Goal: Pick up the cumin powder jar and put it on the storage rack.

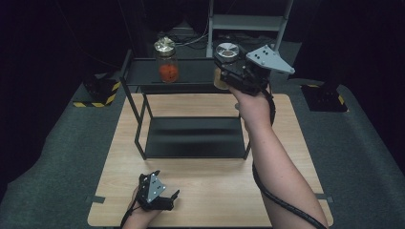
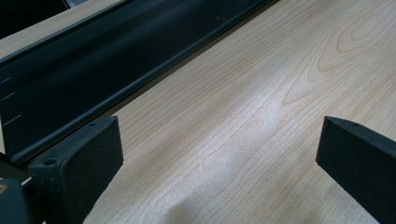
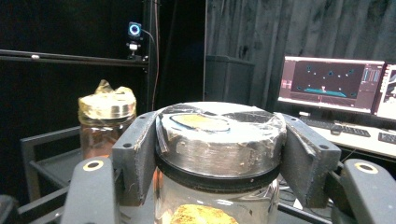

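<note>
Right tool point(image 3: 219, 154) clenched on the silver-lidded jar point(image 3: 219, 140), held at the top shelf of the black rack point(image 1: 143, 71), right of the gold-lidded jar point(image 1: 167, 62). Placing step, likely; next: lower onto shelf, let go. Left tool point(image 1: 160, 195) released, resting on worktop point(image 1: 215, 191) before the rack.

The high view looked forward and down over the whole tabletop point(image 1: 200, 191). The left tool's camera sat close above the near edge, sharing the black rack point(image 2: 84, 70). The right tool's camera faced level, close on a silver-lidded jar point(image 3: 219, 140), past the far edge
</note>
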Available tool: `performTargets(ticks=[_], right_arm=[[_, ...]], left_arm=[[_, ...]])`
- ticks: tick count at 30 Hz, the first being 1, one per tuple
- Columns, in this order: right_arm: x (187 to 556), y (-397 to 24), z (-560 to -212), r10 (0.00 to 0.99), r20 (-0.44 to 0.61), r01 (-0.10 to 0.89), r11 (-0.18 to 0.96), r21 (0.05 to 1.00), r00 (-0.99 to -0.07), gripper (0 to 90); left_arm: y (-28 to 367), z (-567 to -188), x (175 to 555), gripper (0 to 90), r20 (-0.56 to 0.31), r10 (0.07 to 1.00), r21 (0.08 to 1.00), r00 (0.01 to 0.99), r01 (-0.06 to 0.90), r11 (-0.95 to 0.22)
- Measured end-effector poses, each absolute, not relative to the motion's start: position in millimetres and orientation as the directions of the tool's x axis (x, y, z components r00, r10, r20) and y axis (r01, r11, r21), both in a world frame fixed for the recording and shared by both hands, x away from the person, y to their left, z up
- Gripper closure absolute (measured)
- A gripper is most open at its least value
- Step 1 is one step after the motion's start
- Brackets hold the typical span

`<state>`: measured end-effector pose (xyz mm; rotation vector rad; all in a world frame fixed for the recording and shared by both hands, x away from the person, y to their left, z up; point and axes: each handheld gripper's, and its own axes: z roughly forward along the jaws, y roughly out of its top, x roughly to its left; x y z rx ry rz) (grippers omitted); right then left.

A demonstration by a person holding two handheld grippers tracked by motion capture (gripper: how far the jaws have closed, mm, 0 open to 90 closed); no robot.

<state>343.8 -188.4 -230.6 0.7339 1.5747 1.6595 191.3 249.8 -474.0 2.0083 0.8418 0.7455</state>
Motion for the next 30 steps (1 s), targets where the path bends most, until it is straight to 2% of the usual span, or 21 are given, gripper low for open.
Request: performTargets(ticks=[30], right_arm=[[382,-160,-231,0.845,-0.069,-0.106,0.015,0.994,-0.531,34.5]], left_arm=[[253,-475,192,0.9,0.184,0.774,0.854,0.606,0.291,-0.431]])
